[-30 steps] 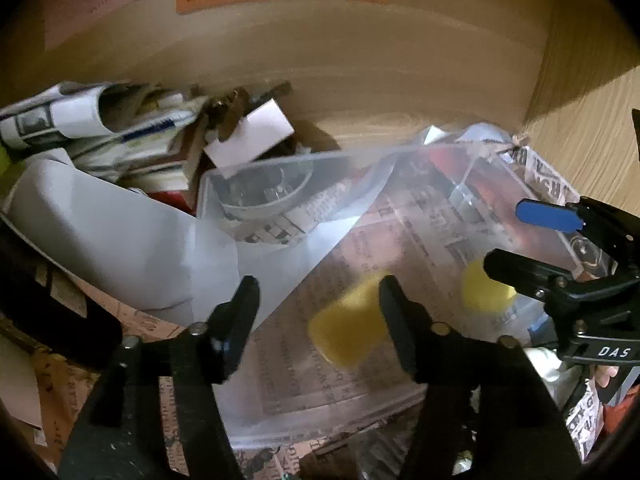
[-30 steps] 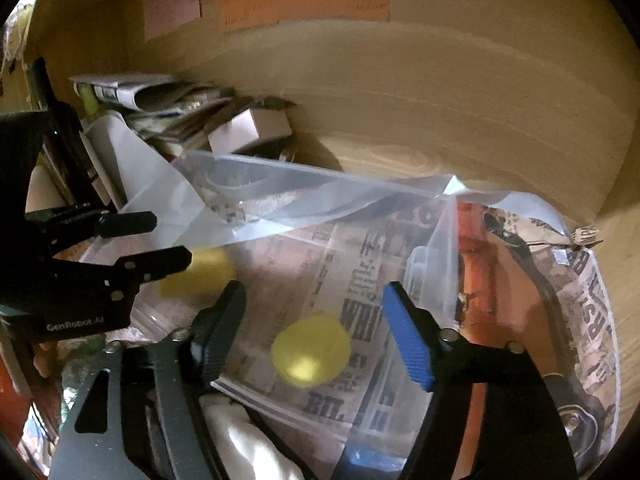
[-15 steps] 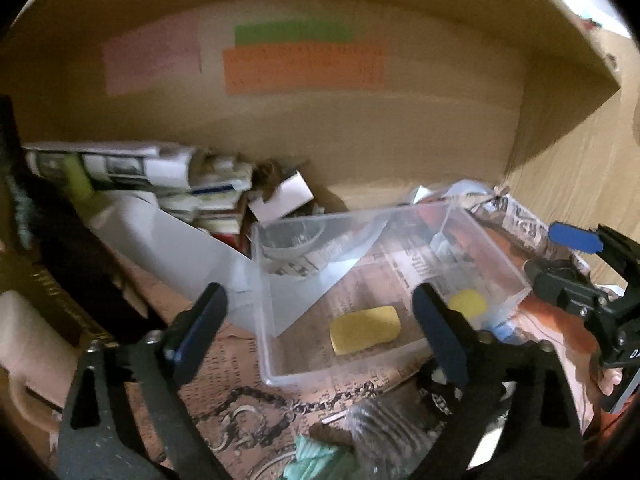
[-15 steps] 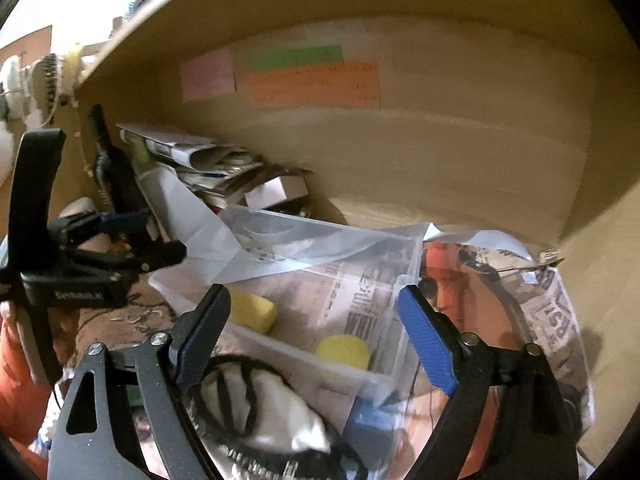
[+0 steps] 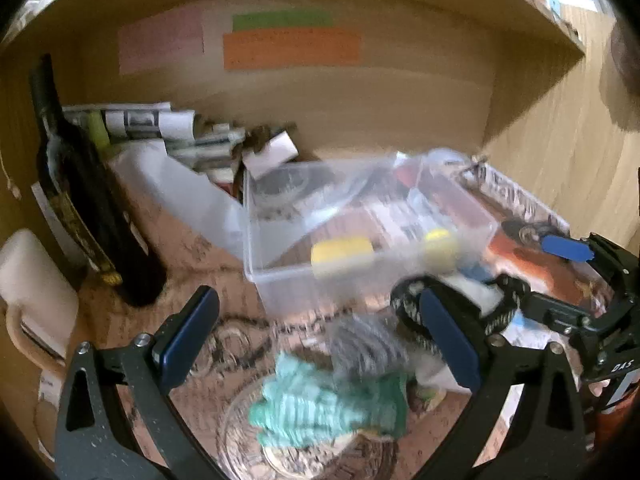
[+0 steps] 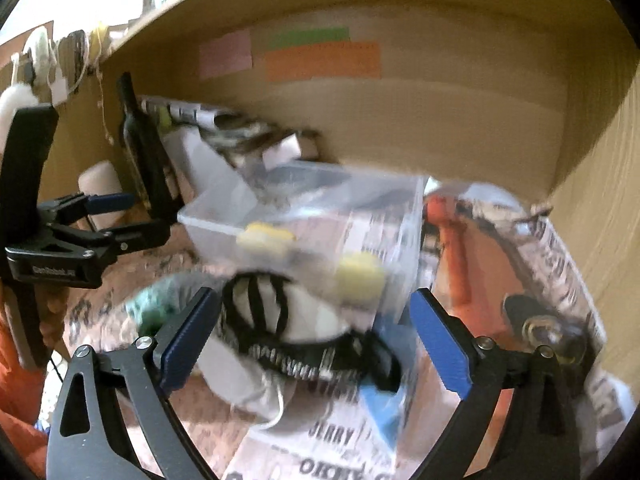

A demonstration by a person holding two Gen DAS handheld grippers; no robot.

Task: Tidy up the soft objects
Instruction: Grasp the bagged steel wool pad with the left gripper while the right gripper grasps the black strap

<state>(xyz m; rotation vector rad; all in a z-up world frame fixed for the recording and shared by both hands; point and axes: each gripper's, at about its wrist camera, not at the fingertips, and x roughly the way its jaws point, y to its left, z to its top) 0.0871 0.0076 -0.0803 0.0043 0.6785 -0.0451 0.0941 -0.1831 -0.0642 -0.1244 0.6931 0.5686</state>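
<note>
A clear plastic box (image 5: 280,280) stands on the shelf and holds two yellow sponges (image 5: 342,254) (image 5: 440,240); the box also shows in the right wrist view (image 6: 208,224). In front of it lie a teal knitted piece (image 5: 316,400), a grey fuzzy piece (image 5: 360,344) and a white soft item wrapped in a black strap (image 6: 280,320). My left gripper (image 5: 316,336) is open and empty above the teal piece. My right gripper (image 6: 312,340) is open and empty around the white strapped item, not touching it. Both views are blurred by motion.
A dark bottle (image 5: 92,200) and a white jug (image 5: 36,288) stand at the left. Rolled newspapers (image 5: 160,124) and a white sheet (image 5: 188,196) lie behind the box. Newspaper (image 6: 560,264) covers the shelf floor. Wooden walls close the back and right.
Both grippers have pulled back from the clear box and away from the yellow sponges inside it. The soft items in front of the box have come into view.
</note>
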